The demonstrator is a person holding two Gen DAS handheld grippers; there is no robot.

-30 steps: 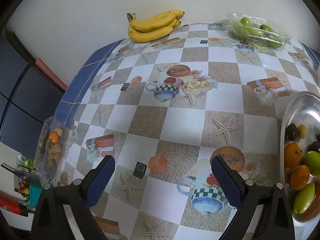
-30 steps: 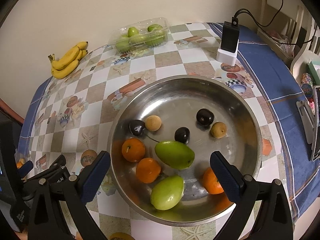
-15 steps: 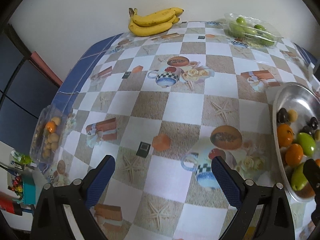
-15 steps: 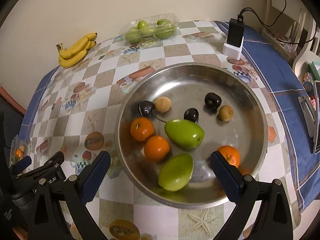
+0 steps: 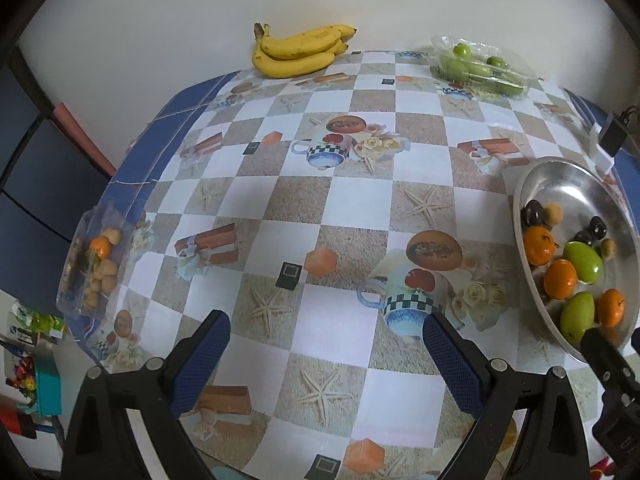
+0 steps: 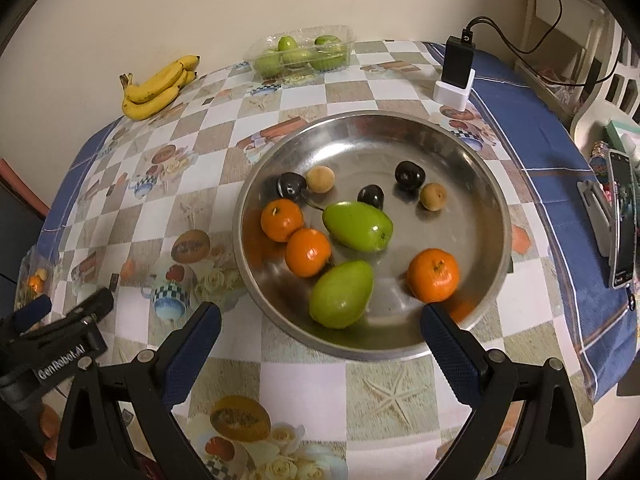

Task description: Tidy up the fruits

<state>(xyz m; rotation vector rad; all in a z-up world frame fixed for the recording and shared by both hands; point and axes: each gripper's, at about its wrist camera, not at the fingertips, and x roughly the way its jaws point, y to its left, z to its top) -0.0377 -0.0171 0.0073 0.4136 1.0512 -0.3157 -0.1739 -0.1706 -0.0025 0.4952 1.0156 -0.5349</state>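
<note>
Right gripper [image 6: 320, 334] jaws wide apart, nothing btwn them, held over near rim of metal bowl [image 6: 280, 152]; bowl holds 3 oranges [image 6: 307, 251], 2 green mangoes [image 6: 357, 226], 3 dark plums [image 6: 409, 175], 2 small tan fruits [image 6: 320, 179]; left gripper [image 5: 326, 338] also spread, empty, above checkered tablecloth [image 5: 332, 204], w/ bowl off to its right; bananas [image 5: 298, 52] & clear tray of green fruit [image 5: 480, 68] at far edge by wall; bag of small fruit [image 5: 94, 264] at left edge; charger [image 6: 456, 72] beyond bowl.
</note>
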